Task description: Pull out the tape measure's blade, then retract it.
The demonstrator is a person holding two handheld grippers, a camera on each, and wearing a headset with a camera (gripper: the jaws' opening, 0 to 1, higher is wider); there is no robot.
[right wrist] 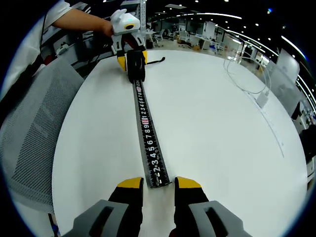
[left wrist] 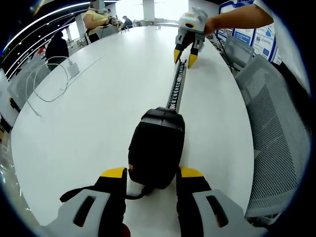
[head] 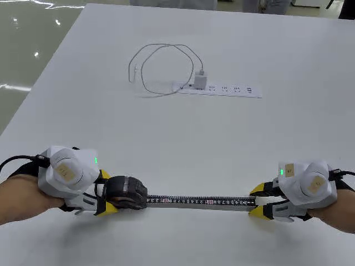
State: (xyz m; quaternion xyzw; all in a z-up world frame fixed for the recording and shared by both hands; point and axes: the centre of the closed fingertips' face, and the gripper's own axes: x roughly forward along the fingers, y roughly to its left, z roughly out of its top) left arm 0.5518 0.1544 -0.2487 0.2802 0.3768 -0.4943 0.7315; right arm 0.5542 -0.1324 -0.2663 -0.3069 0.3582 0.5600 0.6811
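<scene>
The black tape measure (head: 126, 192) lies on the white table (head: 183, 133) at the near left. My left gripper (head: 105, 193) is shut on its case (left wrist: 157, 148), with a yellow fingertip against each side. The blade (head: 199, 200) runs flat along the table to the right. Its end (right wrist: 158, 178) lies between the yellow fingertips (right wrist: 131, 183) of my right gripper (head: 257, 201). The jaws there stand slightly wider than the blade, and a thin strip of table shows on each side. The right gripper (left wrist: 189, 48) also appears at the far end of the blade in the left gripper view.
A white power strip (head: 222, 88) with a plugged-in charger (head: 200, 80) and a looped white cable (head: 161, 66) lies mid-table, beyond the tape. A grey mesh chair (left wrist: 276, 148) stands at the table's near edge. People (left wrist: 96, 19) sit far off.
</scene>
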